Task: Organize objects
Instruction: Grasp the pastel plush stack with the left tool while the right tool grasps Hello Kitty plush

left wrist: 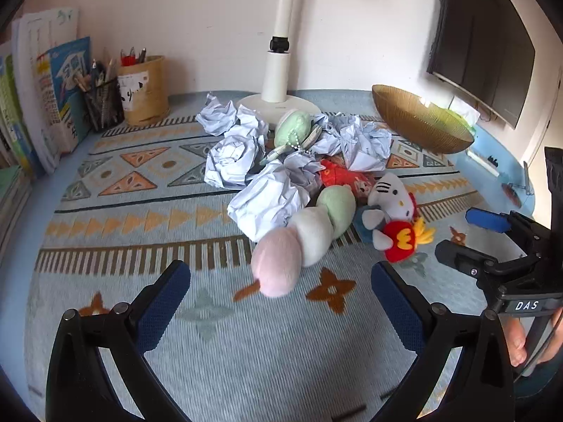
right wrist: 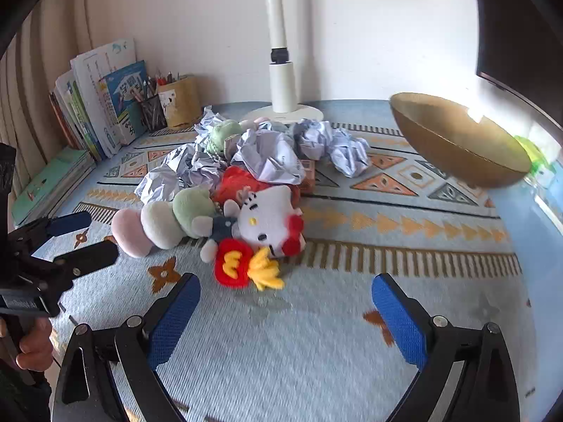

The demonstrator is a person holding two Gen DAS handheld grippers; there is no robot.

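Pens (left wrist: 132, 55) upright in holder (left wrist: 144, 91)

paper balls (left wrist: 262, 207): about 6 | plush toys (left wrist: 390, 193): about 5 | bowl (left wrist: 422, 121): 1 | pen holders (left wrist: 144, 88): 2

Bright daylight from the right, fisheye-curved edges, dark corners, slight blur

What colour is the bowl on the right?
Gold-brown with a fine ribbed texture; the bowl shows best in the right wrist view.
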